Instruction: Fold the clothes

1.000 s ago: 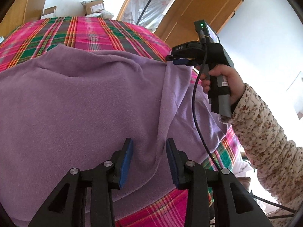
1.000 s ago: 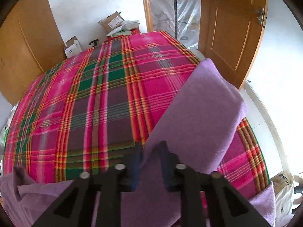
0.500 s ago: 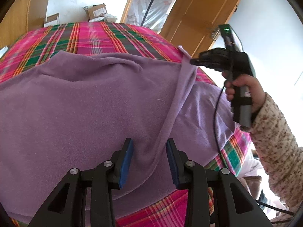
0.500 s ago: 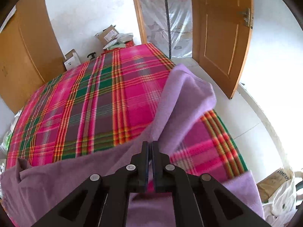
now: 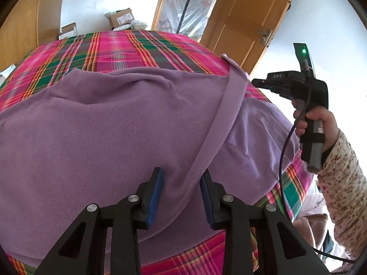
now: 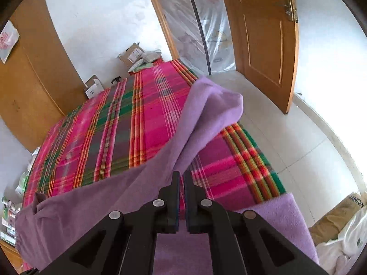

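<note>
A purple fleece garment [image 5: 103,133] lies spread on a pink and green plaid bedspread [image 5: 114,45]. A long folded strip [image 5: 229,105] of it runs from the far right edge down between the fingers of my left gripper [image 5: 181,178]. Those jaws are closing, and their blue pads stand apart from the cloth. My right gripper [image 5: 254,82], held by a hand [image 5: 321,119] in a flowered sleeve, hovers just right of the strip's far end without touching it. In the right wrist view the right gripper [image 6: 181,176] is opening to a narrow slit with nothing in it, above the garment [image 6: 206,114].
The bed's right edge drops to a tiled floor [image 6: 286,137] by a wooden door [image 6: 263,45]. Cardboard boxes [image 5: 119,18] sit beyond the far end, with a wooden wardrobe [image 6: 34,80] at the left. Bags [image 6: 339,240] lie on the floor at the near right.
The right gripper has swung right and let go of the purple fold it was lifting, which now lies across the garment. The left gripper's jaws have narrowed a little.
</note>
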`<action>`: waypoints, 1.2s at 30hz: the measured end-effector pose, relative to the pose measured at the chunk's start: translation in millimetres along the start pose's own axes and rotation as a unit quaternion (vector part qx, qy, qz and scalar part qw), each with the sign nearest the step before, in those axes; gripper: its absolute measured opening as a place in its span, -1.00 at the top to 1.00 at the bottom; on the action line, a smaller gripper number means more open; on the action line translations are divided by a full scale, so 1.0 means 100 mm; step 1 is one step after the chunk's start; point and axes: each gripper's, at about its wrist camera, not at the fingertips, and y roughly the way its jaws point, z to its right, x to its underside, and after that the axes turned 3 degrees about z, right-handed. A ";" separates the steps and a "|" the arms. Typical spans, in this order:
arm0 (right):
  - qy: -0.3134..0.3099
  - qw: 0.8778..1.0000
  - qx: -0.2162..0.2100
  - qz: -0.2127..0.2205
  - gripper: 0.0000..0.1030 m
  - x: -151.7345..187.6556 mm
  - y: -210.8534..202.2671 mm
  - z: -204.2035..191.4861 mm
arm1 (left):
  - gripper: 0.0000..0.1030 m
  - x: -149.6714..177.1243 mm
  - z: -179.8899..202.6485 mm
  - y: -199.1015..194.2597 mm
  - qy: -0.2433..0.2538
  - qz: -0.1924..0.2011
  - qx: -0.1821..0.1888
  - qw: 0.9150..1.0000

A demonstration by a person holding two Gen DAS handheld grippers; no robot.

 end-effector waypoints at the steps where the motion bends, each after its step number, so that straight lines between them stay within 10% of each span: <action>1: -0.004 1.000 -0.002 0.002 0.79 -0.03 0.02 -0.01 | 0.35 0.00 0.01 0.00 0.001 0.000 -0.001 1.000; 5: -0.032 0.999 0.000 -0.005 0.43 -0.14 0.16 -0.11 | 0.35 0.01 0.00 0.01 0.002 0.001 -0.004 1.000; 13: -0.043 0.998 0.041 -0.038 0.41 -0.27 0.51 -0.15 | 0.35 0.00 0.09 0.04 0.020 -0.001 -0.026 0.999; 19: -0.035 0.998 0.043 -0.032 0.85 -0.31 0.53 -0.11 | 0.35 -0.03 0.12 0.06 0.023 0.003 -0.025 0.999; 26: -0.009 1.000 0.021 0.003 0.90 -0.31 0.26 0.03 | 0.80 -0.06 0.16 0.02 0.026 0.015 -0.021 0.999; 36: 0.001 0.999 0.009 0.044 0.91 -0.28 -0.21 0.12 | 0.87 -0.09 0.21 -0.13 0.014 0.042 -0.014 0.999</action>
